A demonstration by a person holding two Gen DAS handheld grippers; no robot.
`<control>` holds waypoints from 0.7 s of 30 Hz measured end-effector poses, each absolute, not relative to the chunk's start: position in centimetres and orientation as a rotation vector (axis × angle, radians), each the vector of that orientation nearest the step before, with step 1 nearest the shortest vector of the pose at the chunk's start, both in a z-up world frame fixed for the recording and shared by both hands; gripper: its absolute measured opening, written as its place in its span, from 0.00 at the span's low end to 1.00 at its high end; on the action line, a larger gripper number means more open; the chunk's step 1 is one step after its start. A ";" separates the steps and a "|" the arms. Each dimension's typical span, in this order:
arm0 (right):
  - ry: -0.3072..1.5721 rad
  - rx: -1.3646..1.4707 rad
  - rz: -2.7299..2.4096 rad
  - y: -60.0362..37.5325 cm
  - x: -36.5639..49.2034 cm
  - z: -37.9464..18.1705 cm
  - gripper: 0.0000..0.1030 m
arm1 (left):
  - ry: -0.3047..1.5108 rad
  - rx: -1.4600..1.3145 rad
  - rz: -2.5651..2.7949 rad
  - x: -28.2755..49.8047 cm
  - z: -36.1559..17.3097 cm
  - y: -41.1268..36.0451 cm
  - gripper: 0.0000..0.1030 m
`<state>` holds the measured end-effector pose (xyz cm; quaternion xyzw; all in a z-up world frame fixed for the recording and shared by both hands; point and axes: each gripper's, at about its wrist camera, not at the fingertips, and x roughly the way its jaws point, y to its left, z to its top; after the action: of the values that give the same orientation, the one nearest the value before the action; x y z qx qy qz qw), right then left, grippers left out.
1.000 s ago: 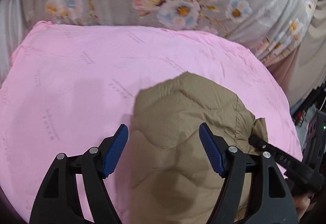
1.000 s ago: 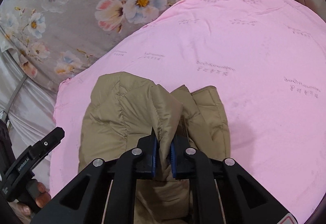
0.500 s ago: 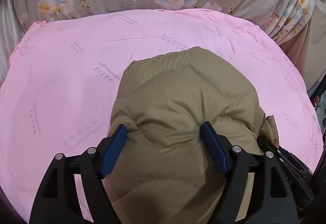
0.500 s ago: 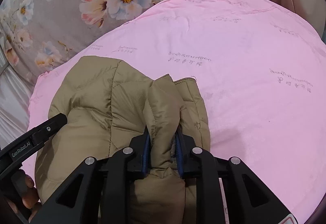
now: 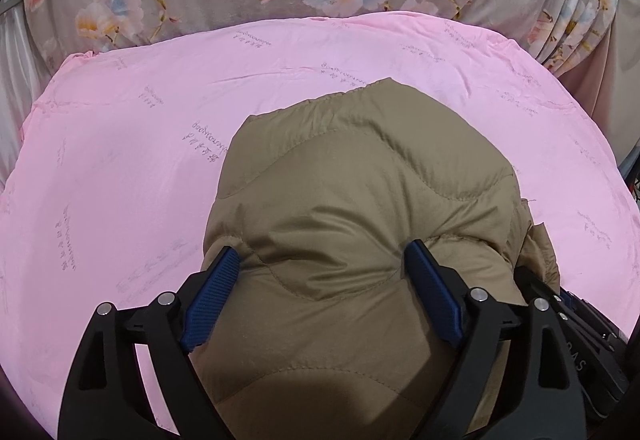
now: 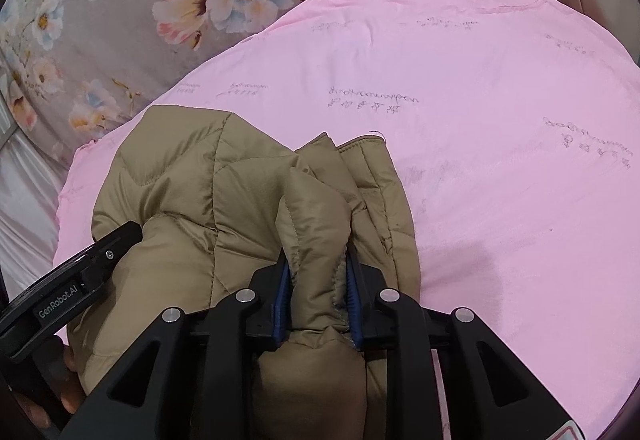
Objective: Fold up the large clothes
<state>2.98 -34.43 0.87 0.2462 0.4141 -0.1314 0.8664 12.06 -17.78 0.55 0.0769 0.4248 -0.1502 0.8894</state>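
A: What is the left gripper (image 5: 322,272) doing?
B: Its jaws are opening wide, straddling the tan quilted puffer jacket (image 5: 360,207) lying on the pink printed bedsheet (image 5: 120,167).
A: And the right gripper (image 6: 318,284)?
B: It is pinching a jacket fold, toward six o'clock.

Left tongs (image 5: 322,272) angled downward, jaws opening wide; right tongs (image 6: 316,280) angled downward, nearly closed

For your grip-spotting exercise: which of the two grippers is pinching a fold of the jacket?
The right gripper: its pads squeeze a ridge of the jacket. The left gripper is opening, straddling the fabric.
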 end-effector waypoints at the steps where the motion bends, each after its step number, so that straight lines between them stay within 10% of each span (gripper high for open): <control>1: 0.866 0.515 -0.275 -34.4 3.0 0.8 0.19 | 0.880 0.163 -0.310 12.1 0.4 -17.9 0.82; 21: 0.851 0.521 -0.272 -34.6 3.2 0.3 0.19 | 0.817 0.188 -0.285 11.9 -0.6 -18.8 0.85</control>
<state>3.21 -34.63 0.30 0.2491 0.4070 -0.1301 0.8691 11.93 -18.76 -0.63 0.0910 0.3954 -0.1379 0.9035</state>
